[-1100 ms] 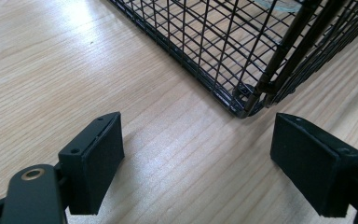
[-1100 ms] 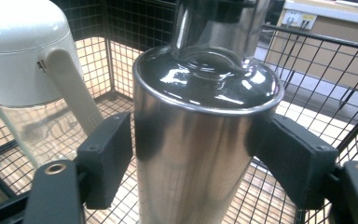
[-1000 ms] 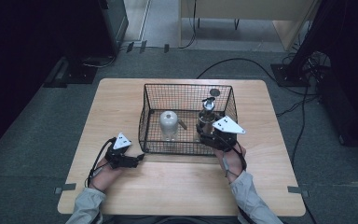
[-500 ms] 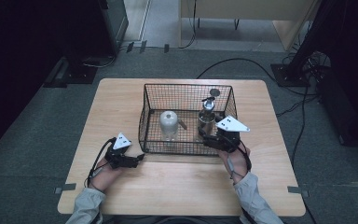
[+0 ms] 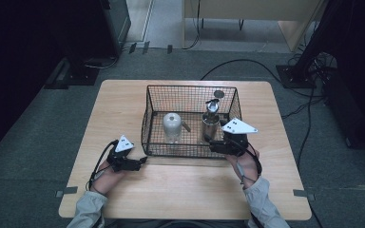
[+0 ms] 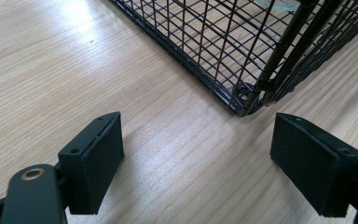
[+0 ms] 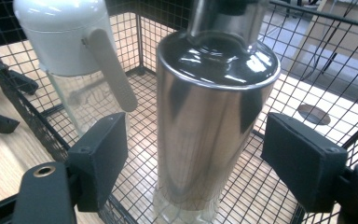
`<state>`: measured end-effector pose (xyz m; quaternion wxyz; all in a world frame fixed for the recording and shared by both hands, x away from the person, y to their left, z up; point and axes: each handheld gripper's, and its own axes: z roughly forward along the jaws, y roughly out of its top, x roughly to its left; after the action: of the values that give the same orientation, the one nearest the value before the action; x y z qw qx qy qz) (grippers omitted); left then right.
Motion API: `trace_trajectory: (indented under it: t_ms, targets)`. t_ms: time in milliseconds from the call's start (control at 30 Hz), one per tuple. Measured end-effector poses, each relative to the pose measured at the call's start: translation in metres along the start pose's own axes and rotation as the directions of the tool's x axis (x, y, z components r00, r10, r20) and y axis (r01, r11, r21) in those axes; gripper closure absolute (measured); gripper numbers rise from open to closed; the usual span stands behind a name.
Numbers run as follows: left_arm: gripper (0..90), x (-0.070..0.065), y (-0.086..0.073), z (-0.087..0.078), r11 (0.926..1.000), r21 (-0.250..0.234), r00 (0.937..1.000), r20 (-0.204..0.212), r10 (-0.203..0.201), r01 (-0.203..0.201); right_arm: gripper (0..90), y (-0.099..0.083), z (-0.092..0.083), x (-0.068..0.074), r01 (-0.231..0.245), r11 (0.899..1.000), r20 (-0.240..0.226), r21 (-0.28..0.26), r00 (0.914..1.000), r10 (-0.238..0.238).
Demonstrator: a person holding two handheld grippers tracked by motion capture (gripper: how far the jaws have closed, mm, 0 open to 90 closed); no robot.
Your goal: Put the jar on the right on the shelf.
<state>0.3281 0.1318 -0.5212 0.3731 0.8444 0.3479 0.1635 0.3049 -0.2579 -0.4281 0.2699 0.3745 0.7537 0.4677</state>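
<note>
Steel flask [image 7: 214,116] stands upright between the jaws of my right gripper [image 7: 200,163], inside the black wire basket [image 5: 152,118] and near its front right corner. My jaws have just been opening: the pads [image 7: 102,158] now stand off the flask on both sides, a gap showing at each, so the flask is released though it remains between them. It rests on the mesh floor of the basket by itself, its clear base below and a narrower shiny neck above.

Beyond my right gripper and to the left of it stands a clear bottle with a white cap [image 7: 74,56], upright as well, near the flask but apart from it (a white lever hangs down its side toward the flask). A small dark disc [image 7: 313,114] lies on the table [image 5: 180,190] past the far wall of the basket.

My left gripper [image 6: 200,163] sits low over the wooden table outside the basket, jaws spread and nothing between them; the basket's near left corner lies just ahead of its fingertips. From above, my right gripper [image 5: 215,145] reaches over the basket's front wall, and my left gripper [image 5: 140,161] is just outside the corner.
</note>
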Motion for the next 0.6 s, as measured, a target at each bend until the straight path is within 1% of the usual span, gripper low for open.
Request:
trace_trajectory:
  t_ms: [167,200,267,333,433,600]
  targets:
    - [17.4,0.001,0.000,0.000,1.0000,0.000,1.0000,0.006,0.004,-0.004,21.9,0.001,-0.007,0.000,0.008,1.000,-0.007,0.002,0.9999,-0.008]
    - [17.4,0.001,0.000,0.000,1.0000,0.001,1.0000,0.007,0.004,-0.004,21.9,0.002,-0.009,0.000,0.008,1.000,-0.019,0.006,0.9998,-0.008]
    - [17.4,0.001,0.000,0.000,1.0000,0.000,0.9999,0.009,0.006,-0.006,21.1,0.001,-0.011,-0.001,0.000,1.000,-0.030,0.010,0.9995,0.000]
    - [17.4,0.002,0.001,0.001,1.0000,-0.002,0.9999,0.013,0.007,-0.007,20.6,0.001,-0.014,-0.002,-0.011,1.000,-0.043,0.003,0.9990,0.011]
    - [17.4,0.003,0.001,0.001,0.9999,-0.002,0.9998,0.016,0.011,-0.011,20.2,0.001,-0.019,-0.005,-0.024,1.000,-0.042,0.004,0.9988,0.024]
    - [17.4,0.004,0.001,0.002,0.9999,-0.001,0.9996,0.022,0.015,-0.015,20.2,-0.001,-0.026,-0.008,-0.024,1.000,-0.042,0.004,0.9988,0.024]
